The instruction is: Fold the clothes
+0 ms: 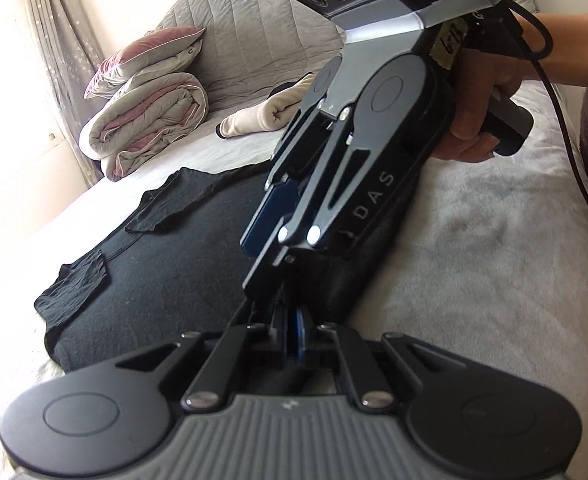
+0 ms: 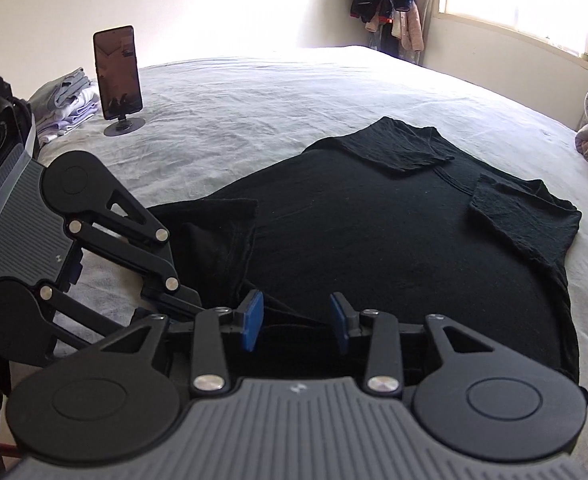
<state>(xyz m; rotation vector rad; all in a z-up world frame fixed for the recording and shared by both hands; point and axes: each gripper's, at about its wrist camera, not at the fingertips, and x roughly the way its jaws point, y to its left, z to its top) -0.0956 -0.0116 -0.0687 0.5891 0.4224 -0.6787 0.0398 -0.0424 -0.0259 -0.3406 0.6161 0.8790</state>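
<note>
Bedroom, white bed as work surface | black T-shirt spread flat, sleeves turned in for folding | right gripper agape at hem, empty | left gripper pinched together, probably on hem

Black T-shirt on bed

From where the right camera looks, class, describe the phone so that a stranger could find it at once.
Start with the large white bed that fills the view and look to its far left side, beyond the black T-shirt. There, a dark phone stands upright on a round stand, just right of a stack of folded pale clothes. It is the only upright, glossy thing on the bed.
</note>
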